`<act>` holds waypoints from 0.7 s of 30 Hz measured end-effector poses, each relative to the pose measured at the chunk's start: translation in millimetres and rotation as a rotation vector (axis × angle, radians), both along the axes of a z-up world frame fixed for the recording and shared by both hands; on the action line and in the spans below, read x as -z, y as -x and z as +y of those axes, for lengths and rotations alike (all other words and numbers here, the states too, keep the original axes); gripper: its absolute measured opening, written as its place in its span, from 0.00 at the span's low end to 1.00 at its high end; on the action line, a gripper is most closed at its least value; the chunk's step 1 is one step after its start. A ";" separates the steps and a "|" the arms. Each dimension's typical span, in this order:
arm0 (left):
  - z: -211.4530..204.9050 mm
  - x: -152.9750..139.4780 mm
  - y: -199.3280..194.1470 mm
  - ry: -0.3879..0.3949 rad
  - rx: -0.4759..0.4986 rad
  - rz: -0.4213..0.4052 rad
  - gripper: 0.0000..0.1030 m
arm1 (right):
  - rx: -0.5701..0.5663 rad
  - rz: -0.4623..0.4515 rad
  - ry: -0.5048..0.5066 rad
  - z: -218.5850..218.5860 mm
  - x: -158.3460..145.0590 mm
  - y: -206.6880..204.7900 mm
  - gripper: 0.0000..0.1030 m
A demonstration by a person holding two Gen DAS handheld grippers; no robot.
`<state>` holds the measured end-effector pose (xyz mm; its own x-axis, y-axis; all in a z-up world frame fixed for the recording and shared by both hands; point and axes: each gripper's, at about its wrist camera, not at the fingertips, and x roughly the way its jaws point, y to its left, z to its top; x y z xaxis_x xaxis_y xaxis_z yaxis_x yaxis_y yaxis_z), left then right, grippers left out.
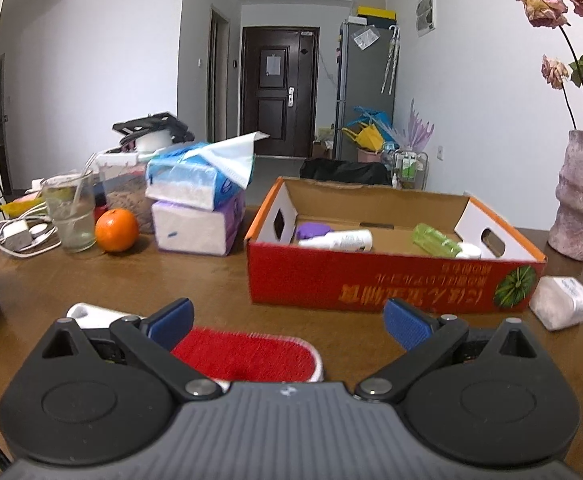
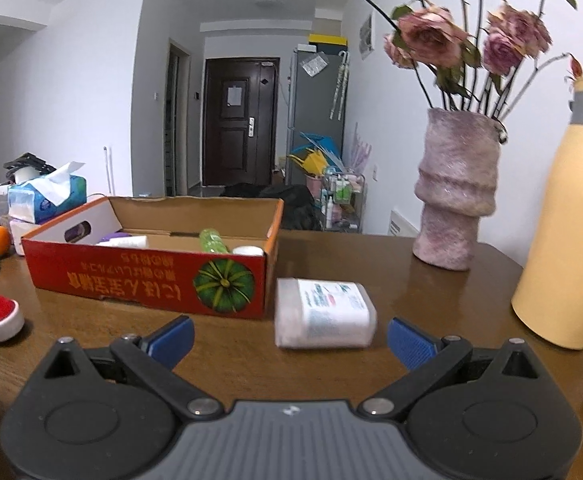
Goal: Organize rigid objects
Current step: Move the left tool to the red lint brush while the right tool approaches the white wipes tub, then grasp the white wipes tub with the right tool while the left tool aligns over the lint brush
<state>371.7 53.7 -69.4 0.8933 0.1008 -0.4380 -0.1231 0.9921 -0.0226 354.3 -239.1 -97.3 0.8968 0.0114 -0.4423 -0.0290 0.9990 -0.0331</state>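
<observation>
1. The left tongs (image 1: 287, 322) stand wide open and hold nothing; the red lint brush (image 1: 247, 354) lies on the worktop (image 1: 195, 276) just below and between their blue pads, its white handle running off to the left.
2. The right tongs (image 2: 290, 340) are equally wide open and empty; the white tub (image 2: 323, 314) lies on its side just ahead, slightly right of the gap's middle and not yet between the pads.
3. To do this step well, I'd say each pair should drop low and go forward until the pads sit either side of its item, closing across the narrow width, not the length.
4. The tub looks smooth and rounded, so a square, centred grip seems wise; the brush is best pinched by its hard white rim, not the bristles.
5. Beyond both, the red cardboard box (image 1: 391, 280) sits open on the worktop, with bottles (image 1: 343, 240) already lying inside; the tub rests just beside its right corner.
6. The vase (image 2: 457, 196) and the yellow flask (image 2: 567, 220) stand near the right tongs, so I'd keep any lift clear of them.
</observation>
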 end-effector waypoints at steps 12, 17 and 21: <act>2.5 6.8 1.3 -0.002 0.006 0.023 1.00 | 0.024 0.055 -0.012 -10.1 11.5 -14.1 1.00; 2.9 9.1 -0.8 -0.003 0.002 0.033 1.00 | 0.054 0.087 -0.031 -21.5 18.3 -36.7 1.00; 3.0 11.3 -2.8 -0.007 0.002 0.043 1.00 | 0.071 0.114 -0.038 -26.4 24.2 -58.8 1.00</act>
